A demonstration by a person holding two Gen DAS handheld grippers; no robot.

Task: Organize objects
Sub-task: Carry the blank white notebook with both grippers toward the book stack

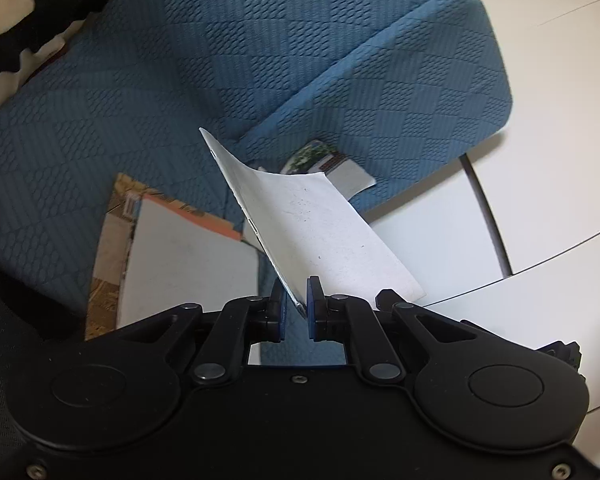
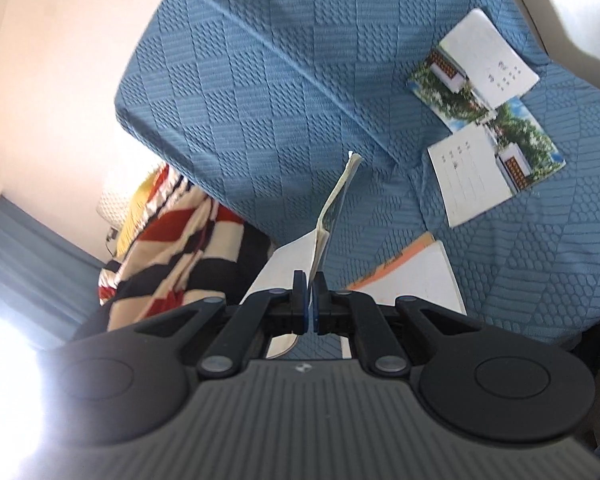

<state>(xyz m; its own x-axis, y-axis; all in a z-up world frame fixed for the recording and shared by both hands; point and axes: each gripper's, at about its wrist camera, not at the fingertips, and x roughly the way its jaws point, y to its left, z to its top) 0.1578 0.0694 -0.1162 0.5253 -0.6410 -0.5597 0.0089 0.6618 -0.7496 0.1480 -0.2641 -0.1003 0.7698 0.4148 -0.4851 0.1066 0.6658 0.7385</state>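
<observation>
Left tongs pinch a white booklet by its edge, above the blue sofa. Right tongs clamp a thin booklet, perhaps a photo-covered one; two more photo booklets lie beyond, to their right.

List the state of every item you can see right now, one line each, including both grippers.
left gripper: shut on a white booklet, held up off the sofa.
right gripper: shut on a thin booklet, seen edge-on.
two picture booklets: lying closed on the blue sofa seat, overlapping.
orange-edged book: lying flat on the seat.
striped blanket: bunched up beside the cushion.
</observation>
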